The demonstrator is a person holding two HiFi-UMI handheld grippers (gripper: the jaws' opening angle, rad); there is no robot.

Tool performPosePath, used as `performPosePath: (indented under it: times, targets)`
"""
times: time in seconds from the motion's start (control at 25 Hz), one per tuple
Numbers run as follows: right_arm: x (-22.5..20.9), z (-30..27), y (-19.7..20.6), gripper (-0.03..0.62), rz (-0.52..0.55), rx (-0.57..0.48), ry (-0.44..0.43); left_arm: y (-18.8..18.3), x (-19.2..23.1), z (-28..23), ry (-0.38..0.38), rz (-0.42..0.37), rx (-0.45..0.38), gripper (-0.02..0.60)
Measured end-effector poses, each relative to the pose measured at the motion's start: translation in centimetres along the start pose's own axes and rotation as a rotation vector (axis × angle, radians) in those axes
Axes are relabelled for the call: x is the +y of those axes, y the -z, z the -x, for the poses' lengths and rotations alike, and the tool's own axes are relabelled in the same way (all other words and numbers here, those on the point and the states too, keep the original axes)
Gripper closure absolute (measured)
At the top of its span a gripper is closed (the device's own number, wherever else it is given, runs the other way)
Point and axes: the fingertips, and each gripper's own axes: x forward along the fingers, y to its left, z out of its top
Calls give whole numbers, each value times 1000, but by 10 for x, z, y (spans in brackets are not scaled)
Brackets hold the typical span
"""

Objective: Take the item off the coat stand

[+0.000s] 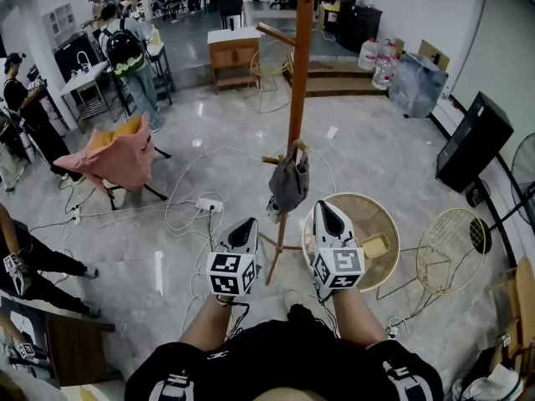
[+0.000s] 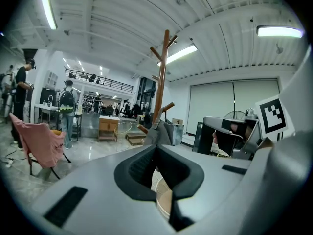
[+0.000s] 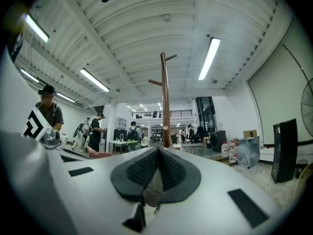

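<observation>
The wooden coat stand (image 1: 297, 82) rises in the middle of the floor. A grey cloth item (image 1: 289, 184) hangs from one of its low pegs. My left gripper (image 1: 247, 224) is shut and empty, just below and left of the item. Level with it, right of the pole, my right gripper (image 1: 326, 207) is also shut and empty. In the left gripper view the stand (image 2: 161, 82) and the grey item (image 2: 164, 131) lie straight beyond the closed left gripper (image 2: 157, 148). The right gripper view shows the pole (image 3: 165, 102) above the closed right gripper (image 3: 158, 150); the item is hidden there.
A round wicker table (image 1: 380, 215) stands right of the stand's base, a wire chair (image 1: 447, 253) beyond it. A power strip and cables (image 1: 207, 205) lie on the floor to the left. A pink cloth (image 1: 117, 157) drapes a chair. People stand at the back left.
</observation>
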Motion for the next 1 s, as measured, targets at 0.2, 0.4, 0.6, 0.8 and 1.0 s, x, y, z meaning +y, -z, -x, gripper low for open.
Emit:
performPosePath:
  times: [0.2, 0.4, 0.6, 0.8, 1.0]
  targets:
    - [-4, -31, -7, 577, 8, -18, -49, -15, 12, -20, -35, 6, -11, 569]
    - [-4, -58, 8, 344, -35, -16, -149, -17, 15, -44, -52, -6, -23, 569]
    - [-6, -95, 31, 219, -37, 63, -173, -22, 24, -61, -76, -13, -19, 569]
    - [-14, -125, 60, 187, -31, 130, -145, -24, 39, -68, -113, -12, -19, 569]
    - [-21, -149, 83, 194, -40, 181, -124, -23, 52, -66, -150, -10, -14, 569]
